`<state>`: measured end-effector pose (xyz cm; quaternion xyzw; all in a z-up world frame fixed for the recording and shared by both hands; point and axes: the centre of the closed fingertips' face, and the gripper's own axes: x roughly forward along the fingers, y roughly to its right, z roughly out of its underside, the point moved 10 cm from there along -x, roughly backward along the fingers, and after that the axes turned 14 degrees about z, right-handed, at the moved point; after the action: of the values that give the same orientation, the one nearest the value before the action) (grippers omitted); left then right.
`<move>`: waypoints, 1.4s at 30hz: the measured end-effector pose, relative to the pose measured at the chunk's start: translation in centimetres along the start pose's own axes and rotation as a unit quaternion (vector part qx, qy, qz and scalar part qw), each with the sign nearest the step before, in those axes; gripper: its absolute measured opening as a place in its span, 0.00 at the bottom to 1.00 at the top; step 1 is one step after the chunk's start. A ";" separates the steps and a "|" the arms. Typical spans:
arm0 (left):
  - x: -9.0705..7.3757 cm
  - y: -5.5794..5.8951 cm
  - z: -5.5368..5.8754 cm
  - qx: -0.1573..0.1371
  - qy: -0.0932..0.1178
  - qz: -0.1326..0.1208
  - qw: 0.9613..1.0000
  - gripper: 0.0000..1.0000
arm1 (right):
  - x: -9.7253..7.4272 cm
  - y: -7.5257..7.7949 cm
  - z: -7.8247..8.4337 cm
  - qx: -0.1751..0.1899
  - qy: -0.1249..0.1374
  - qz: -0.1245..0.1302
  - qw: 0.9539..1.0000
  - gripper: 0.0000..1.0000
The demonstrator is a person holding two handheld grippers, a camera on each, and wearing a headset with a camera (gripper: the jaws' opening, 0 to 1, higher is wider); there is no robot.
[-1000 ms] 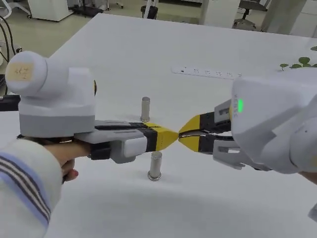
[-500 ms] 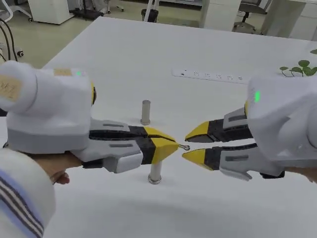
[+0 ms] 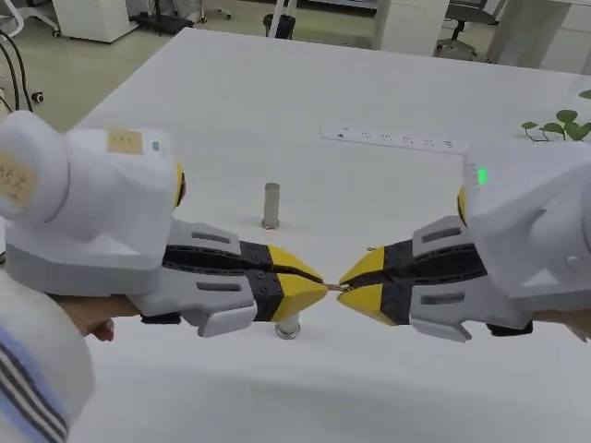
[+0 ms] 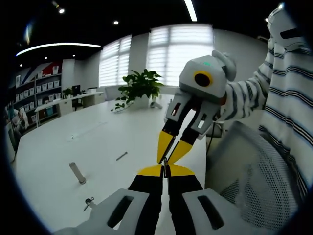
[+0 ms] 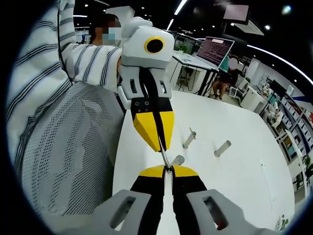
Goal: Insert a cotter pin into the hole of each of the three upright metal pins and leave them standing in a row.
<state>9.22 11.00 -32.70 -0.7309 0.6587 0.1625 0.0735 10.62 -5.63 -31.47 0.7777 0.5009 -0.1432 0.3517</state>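
Note:
My left gripper [image 3: 317, 288] and right gripper [image 3: 343, 287] meet tip to tip above the white table [image 3: 231, 101]. Both are shut on one thin cotter pin [image 3: 331, 287], which spans the small gap between them. In the right gripper view the cotter pin [image 5: 165, 156] runs from my jaws up into the left gripper [image 5: 159, 143]. One metal pin [image 3: 271, 205] stands upright behind the tips. A second metal pin [image 3: 288, 326] stands just under the left gripper, half hidden. The right gripper view shows three metal pins [image 5: 177, 159], [image 5: 190, 138], [image 5: 222, 147]; the middle one seems to carry a cotter pin.
A white power strip [image 3: 388, 138] lies across the far side of the table. A green plant [image 3: 557, 123] sits at the right edge. A loose cotter pin [image 4: 122, 156] lies on the table. A mesh chair [image 5: 73, 147] stands behind the left gripper.
Half a second ago the right gripper stood open beside the cotter pin held by the left gripper. Its jaws have since shut on that pin.

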 end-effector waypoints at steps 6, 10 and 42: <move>0.1 0.2 0.2 0.031 -0.038 0.016 0.999 0.00 | 0.2 -0.7 0.1 -0.012 -0.007 -0.023 1.000 0.00; 0.2 0.2 0.4 0.032 -0.048 0.024 0.998 0.00 | 0.3 -1.0 0.2 -0.023 -0.011 -0.034 0.999 0.00; -0.2 -2.9 2.5 -0.007 -0.091 -0.054 0.994 0.25 | 1.3 0.6 3.8 0.020 -0.081 0.009 0.996 0.00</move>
<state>11.71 12.33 -35.24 -0.7482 0.6076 0.2286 0.1368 12.30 -7.52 -34.70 0.7747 0.4608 -0.2126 0.3774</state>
